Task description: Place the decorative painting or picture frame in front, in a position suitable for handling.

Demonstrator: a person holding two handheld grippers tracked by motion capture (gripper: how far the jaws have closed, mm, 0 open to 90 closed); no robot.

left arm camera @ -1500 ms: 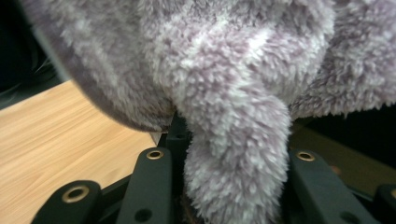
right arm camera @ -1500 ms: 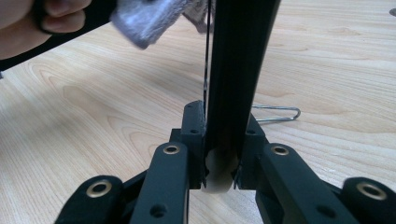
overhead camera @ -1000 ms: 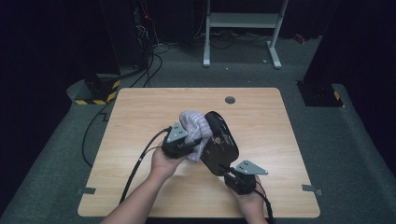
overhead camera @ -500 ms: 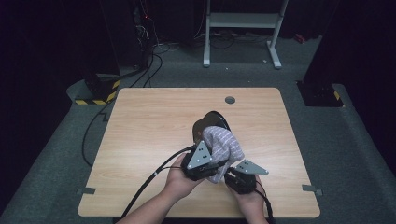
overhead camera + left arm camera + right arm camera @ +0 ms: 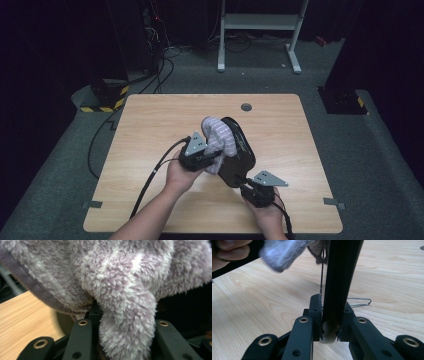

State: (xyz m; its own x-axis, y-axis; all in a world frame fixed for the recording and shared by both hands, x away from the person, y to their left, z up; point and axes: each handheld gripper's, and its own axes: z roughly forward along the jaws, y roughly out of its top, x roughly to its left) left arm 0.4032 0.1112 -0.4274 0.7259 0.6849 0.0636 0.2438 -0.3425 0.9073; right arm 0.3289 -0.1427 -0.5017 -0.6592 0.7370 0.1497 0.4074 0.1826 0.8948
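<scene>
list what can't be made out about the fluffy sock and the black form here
- High view: what the black form is; small and dark.
- Left gripper view: the fluffy sock covers the jaw tips of the left hand-held gripper.
- Right gripper view: the form's top is cut off by the upper edge; the sock is blurred.

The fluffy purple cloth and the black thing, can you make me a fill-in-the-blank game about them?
1. The left gripper is shut on a fluffy ____ cloth.
2. The right gripper clamps a flat ____ board.
3. Both are held over a ____ table.

Missing words: purple; black; wooden
</scene>
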